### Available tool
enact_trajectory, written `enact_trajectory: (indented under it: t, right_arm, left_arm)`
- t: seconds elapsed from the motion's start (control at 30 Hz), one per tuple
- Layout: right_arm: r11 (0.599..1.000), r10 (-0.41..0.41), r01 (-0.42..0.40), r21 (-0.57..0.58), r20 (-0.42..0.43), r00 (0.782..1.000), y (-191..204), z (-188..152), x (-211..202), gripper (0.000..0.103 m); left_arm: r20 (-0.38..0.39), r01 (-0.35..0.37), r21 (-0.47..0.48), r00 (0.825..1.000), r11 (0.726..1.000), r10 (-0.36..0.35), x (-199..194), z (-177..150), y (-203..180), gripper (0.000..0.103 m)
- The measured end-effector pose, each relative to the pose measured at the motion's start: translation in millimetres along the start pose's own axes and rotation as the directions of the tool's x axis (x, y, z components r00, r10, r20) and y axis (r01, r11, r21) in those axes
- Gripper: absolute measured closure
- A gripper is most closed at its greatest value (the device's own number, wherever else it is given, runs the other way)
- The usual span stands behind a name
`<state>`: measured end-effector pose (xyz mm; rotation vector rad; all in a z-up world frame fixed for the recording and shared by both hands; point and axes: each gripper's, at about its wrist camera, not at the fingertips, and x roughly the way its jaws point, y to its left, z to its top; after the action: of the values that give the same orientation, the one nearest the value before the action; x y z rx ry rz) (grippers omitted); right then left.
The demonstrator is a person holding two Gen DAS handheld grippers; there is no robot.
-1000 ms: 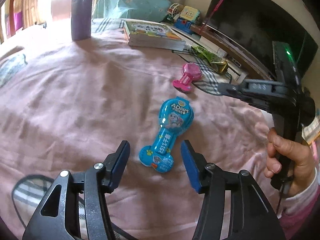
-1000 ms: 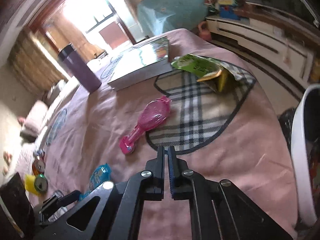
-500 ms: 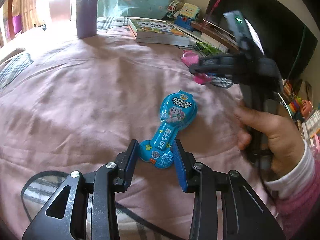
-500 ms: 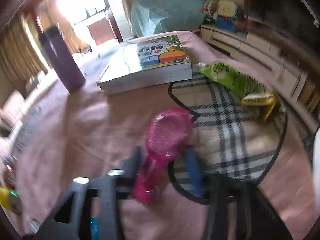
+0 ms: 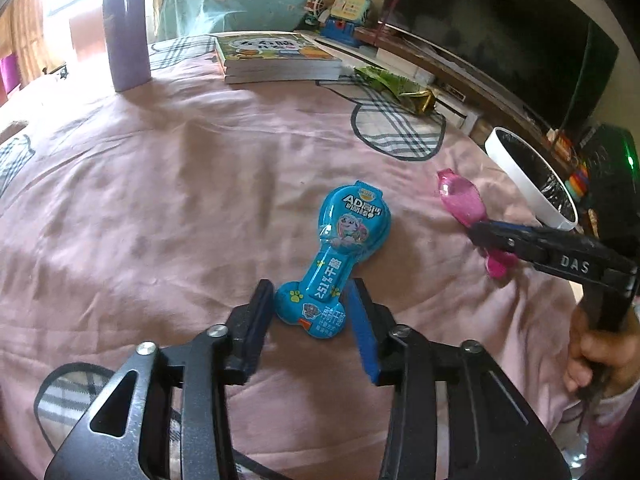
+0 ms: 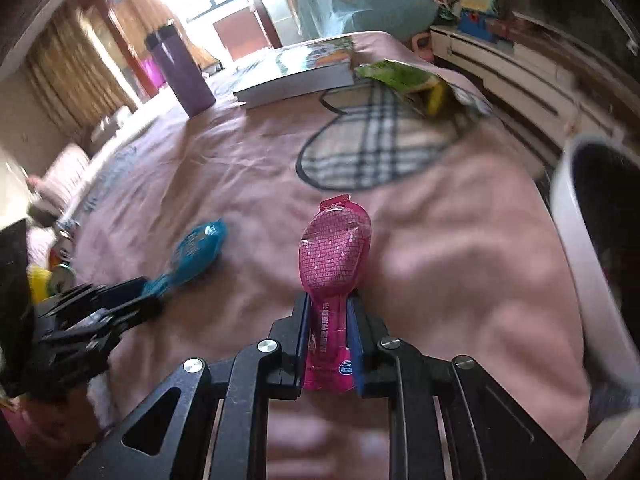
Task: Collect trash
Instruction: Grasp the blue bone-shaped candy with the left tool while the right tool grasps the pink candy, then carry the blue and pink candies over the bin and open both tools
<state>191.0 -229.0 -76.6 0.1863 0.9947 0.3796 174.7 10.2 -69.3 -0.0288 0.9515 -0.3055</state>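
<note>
Right wrist view: the right gripper (image 6: 328, 340) is clamped on the narrow handle end of the pink wrapper (image 6: 334, 264), lifted over the pink bedsheet (image 6: 240, 168).

Left wrist view shows the left gripper (image 5: 310, 312) with its fingers apart, flanking the lower end of the blue wrapper (image 5: 336, 256), which lies flat on the sheet; whether the pads touch it I cannot tell. Just to the right stands the white bin (image 5: 528, 184), its rim close beside the held pink wrapper (image 5: 460, 200). Further back a green snack bag (image 5: 394, 86) lies on a plaid heart patch (image 5: 400, 136), next to a stack of books (image 5: 276, 60) and a purple bottle (image 5: 126, 28). Nothing sits between the left gripper and the blue wrapper.
</note>
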Motion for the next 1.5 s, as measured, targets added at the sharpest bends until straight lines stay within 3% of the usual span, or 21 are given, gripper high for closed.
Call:
enact_trajectory:
  t: [0.03,0.13,0.23,0.3,0.4,0.47,0.5,0.57,0.87,1.07,1.5]
  right_arm:
    - [1.0,0.0,0.0,0.014,0.011,1.0,-2,-1,-2,0.083]
    - [0.999,-0.026,0.024,0.04,0.052,0.998,-2,-4,-6,0.077]
    - [0.999,-0.054,0.054,0.008,0.079,0.995,10,-3,-1,0.058]
    - [0.994,-0.101,0.105,-0.04,0.083,0.991,18,-4,4,0.057]
    - [0.981,-0.162,0.171,-0.088,0.095,0.982,25,-5,8,0.061]
    - [0.975,-0.192,0.202,-0.097,0.101,0.976,24,-6,7,0.083]
    - [0.981,-0.165,0.174,-0.085,0.101,0.981,19,-7,5,0.083]
    - [0.988,-0.137,0.144,-0.061,0.101,0.985,12,-8,0,0.083]
    - [1.0,-0.03,0.029,0.011,0.182,0.983,-16,-19,-54,0.084]
    - [0.999,-0.012,0.001,0.047,0.232,0.973,-40,-28,-88,0.084]
    - [0.99,-0.083,0.042,0.137,0.311,0.947,-93,-44,-137,0.084]
  left_arm:
    - [0.008,-0.003,0.003,1.0,1.0,0.003,-2,1,0,0.048]
    - [0.041,-0.029,0.031,0.999,0.999,0.028,-9,5,-2,0.042]
    - [0.036,-0.045,0.091,0.998,0.995,0.042,-2,10,-10,0.041]
    - [0.008,-0.092,0.134,0.996,0.987,0.092,11,10,-18,0.041]
    - [0.005,-0.112,0.168,0.994,0.979,0.113,21,5,-24,0.054]
    - [0.009,-0.106,0.187,0.994,0.977,0.106,19,4,-30,0.068]
    - [0.009,-0.113,0.187,0.994,0.976,0.113,19,3,-33,0.069]
    - [0.013,-0.127,0.178,0.992,0.976,0.126,19,2,-36,0.07]
    - [0.026,0.005,0.06,1.0,0.998,-0.007,6,11,-66,0.071]
    - [0.046,0.022,0.123,0.999,0.992,-0.028,1,16,-117,0.071]
    - [0.06,0.066,0.25,0.995,0.966,-0.083,3,30,-204,0.071]
